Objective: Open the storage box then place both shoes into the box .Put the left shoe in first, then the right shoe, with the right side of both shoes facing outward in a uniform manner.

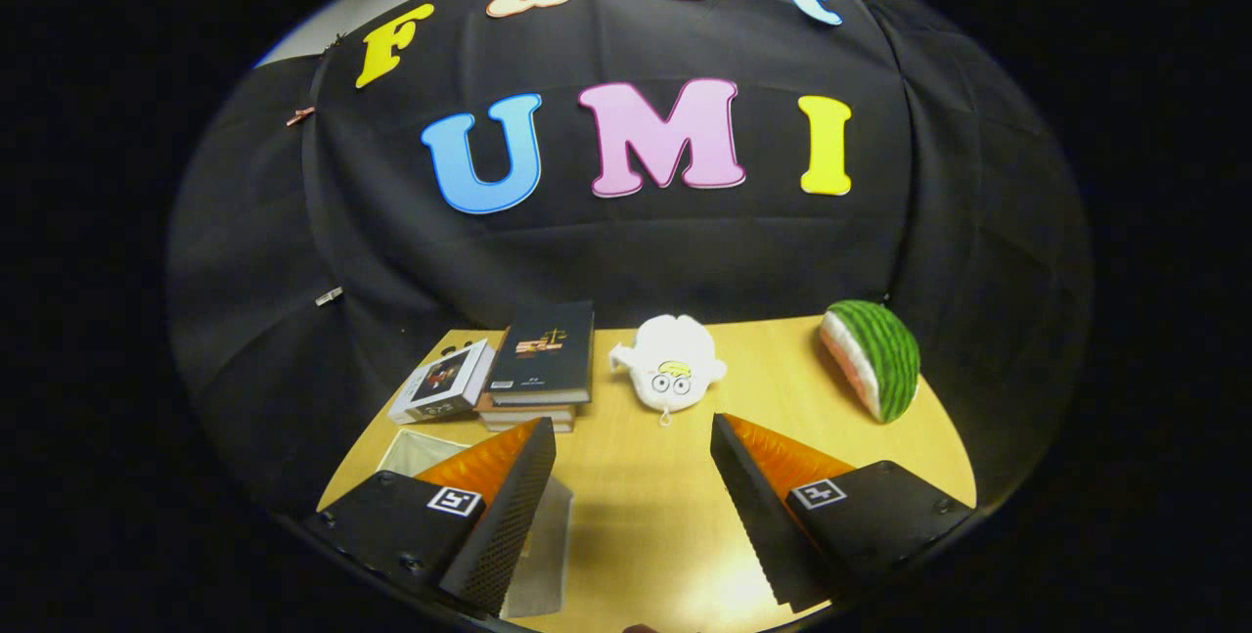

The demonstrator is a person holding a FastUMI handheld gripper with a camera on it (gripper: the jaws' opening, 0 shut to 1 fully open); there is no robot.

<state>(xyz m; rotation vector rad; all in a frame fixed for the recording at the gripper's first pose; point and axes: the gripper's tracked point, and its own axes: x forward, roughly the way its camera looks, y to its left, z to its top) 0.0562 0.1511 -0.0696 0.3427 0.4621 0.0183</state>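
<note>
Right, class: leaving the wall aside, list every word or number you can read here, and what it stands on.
Dark book: cover print too small to read.
White box beside it: print blurred, unreadable.
Tongs, open over the table: square code markers, no words.
Plush toy, watermelon: none.

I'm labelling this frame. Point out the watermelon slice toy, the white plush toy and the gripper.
Green-rinded watermelon slice toy (880,359): gripper view, striped rind.
White plush toy (671,362): gripper view, body centre.
Gripper (633,437): gripper view, open, midway between fingertips.

A light wooden table (636,476) carries a stack of books (533,364). A white plush toy (670,374) lies right of the stack, a watermelon-slice toy (873,359) farther right, a pale box (543,535) nearer than the stack.
</note>
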